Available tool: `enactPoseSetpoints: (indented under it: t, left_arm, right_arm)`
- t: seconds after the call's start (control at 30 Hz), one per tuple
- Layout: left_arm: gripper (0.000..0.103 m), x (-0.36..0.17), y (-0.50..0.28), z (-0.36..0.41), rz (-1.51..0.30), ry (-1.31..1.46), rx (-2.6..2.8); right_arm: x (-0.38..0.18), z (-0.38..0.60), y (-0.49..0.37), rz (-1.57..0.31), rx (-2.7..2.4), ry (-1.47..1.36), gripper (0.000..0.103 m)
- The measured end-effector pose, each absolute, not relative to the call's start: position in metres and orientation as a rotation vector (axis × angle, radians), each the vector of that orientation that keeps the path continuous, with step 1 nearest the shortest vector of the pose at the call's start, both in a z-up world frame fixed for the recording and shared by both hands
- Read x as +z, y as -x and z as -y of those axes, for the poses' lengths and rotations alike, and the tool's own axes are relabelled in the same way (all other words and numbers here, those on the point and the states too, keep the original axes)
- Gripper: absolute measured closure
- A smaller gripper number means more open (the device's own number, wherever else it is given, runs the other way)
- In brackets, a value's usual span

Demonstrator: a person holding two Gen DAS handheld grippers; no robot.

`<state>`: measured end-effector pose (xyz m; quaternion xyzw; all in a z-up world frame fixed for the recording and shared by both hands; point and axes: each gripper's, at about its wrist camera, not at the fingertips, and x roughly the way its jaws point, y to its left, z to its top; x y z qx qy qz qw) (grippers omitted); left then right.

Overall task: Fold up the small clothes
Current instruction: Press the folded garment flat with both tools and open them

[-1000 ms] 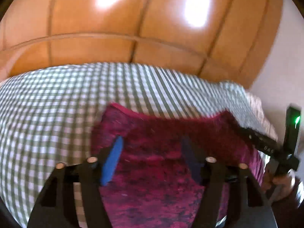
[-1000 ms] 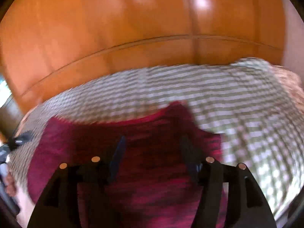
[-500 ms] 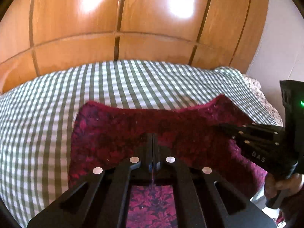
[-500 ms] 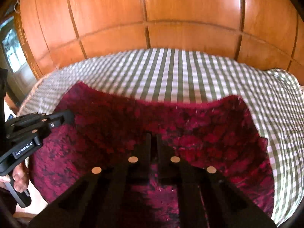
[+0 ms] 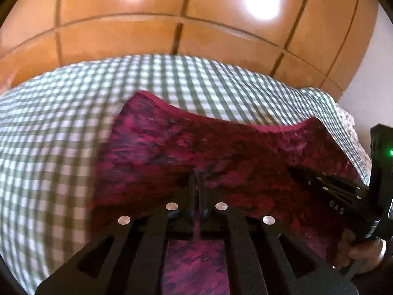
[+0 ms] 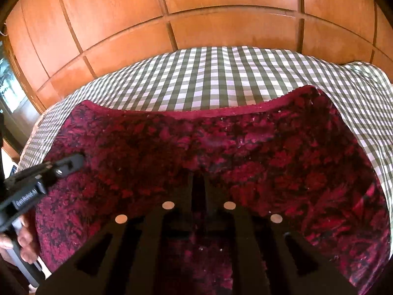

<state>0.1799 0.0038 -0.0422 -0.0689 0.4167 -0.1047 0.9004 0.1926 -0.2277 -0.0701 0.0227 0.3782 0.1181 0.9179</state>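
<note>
A dark red and magenta patterned garment (image 5: 221, 147) lies spread on a green-and-white checked bed cover (image 5: 61, 135); it also fills the right wrist view (image 6: 196, 142). My left gripper (image 5: 197, 179) is shut on the garment's near edge. My right gripper (image 6: 198, 179) is shut on the same near edge further right. Each gripper shows in the other's view: the right one at the right side (image 5: 326, 184), the left one at the left side (image 6: 49, 169). The cloth held between the jaws is hidden.
Orange-brown wooden wardrobe panels (image 6: 221, 12) rise behind the bed. The checked cover (image 6: 221, 73) stretches beyond the garment to the wardrobe. A white wall (image 5: 368, 73) stands at the right, and a patterned fabric edge (image 5: 348, 120) shows at the bed's right side.
Both grippers went from open to shut on the garment's near edge a second ago. Since half a second ago both stay shut and the left view has shifted slightly, with blur.
</note>
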Motion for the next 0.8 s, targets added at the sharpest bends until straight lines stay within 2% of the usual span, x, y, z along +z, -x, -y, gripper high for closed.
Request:
enactPoseSetpoints:
  t: [0.03,0.07,0.1,0.13,0.17,0.2,0.27,0.5,0.8]
  left_arm:
    - [0.103,-0.039,-0.176,-0.007,-0.855,0.145,-0.204]
    - [0.103,-0.035,-0.171,-0.013,-0.846,0.146,-0.184]
    - [0.103,-0.033,-0.168,-0.017,-0.841,0.145,-0.169]
    - [0.103,-0.03,-0.164,-0.02,-0.833,0.143,-0.154]
    - [0.096,-0.029,-0.164,-0.024,-0.829,0.139,-0.148]
    - [0.07,-0.026,-0.16,-0.027,-0.819,0.135,-0.136]
    - [0.047,-0.02,-0.15,-0.034,-0.783,0.159,-0.13]
    - [0.046,-0.006,-0.137,-0.041,-0.74,0.173,-0.119]
    - [0.046,-0.005,-0.134,-0.042,-0.734,0.163,-0.126]
  right_arm:
    - [-0.068,0.229,-0.189,-0.775,0.242,-0.055,0.091]
    - [-0.063,0.23,-0.184,-0.768,0.241,-0.063,0.084]
    - [-0.059,0.23,-0.18,-0.758,0.243,-0.068,0.065]
    - [-0.053,0.229,-0.175,-0.737,0.243,-0.061,0.053]
    - [-0.049,0.23,-0.17,-0.716,0.235,-0.048,0.04]
    - [-0.044,0.231,-0.164,-0.694,0.222,-0.035,0.04]
    - [-0.037,0.239,-0.156,-0.678,0.202,-0.032,0.04]
    - [-0.024,0.282,-0.147,-0.671,0.098,-0.057,0.032]
    - [-0.04,0.317,-0.157,-0.743,0.037,-0.142,0.032]
